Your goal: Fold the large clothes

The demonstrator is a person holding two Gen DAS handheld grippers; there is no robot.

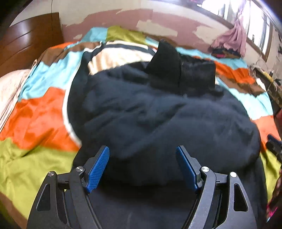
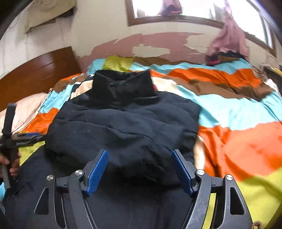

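Through my left wrist camera I see a large dark navy padded jacket [image 1: 158, 112] lying on a bed, spread over a bedspread [image 1: 38, 112] of orange, turquoise, lime and brown patches. The jacket fills the middle of the view, its black collar [image 1: 178, 68] at the far end, toward the peeling pink wall [image 1: 158, 19]. My left gripper [image 1: 142, 167] hangs over the jacket's near edge, its blue-padded fingers [image 1: 98, 169] spread wide apart with only dark fabric seen below the gap; nothing is held.

Through my right wrist camera the same jacket [image 2: 123, 126] lies straight ahead, partly folded into a thick block, collar [image 2: 121, 86] standing up at the far end. My right gripper [image 2: 141, 170] is over the near hem, fingers [image 2: 97, 170] likewise wide apart and gripping nothing. The fold's near edge sits just beyond the fingertips, between them. At the far left edge a hand [image 2: 10, 162] holds the other gripper's handle, beside the jacket's left side. A wooden headboard [image 2: 35, 77] stands at the upper left, a window [image 2: 185, 8] above the wall.
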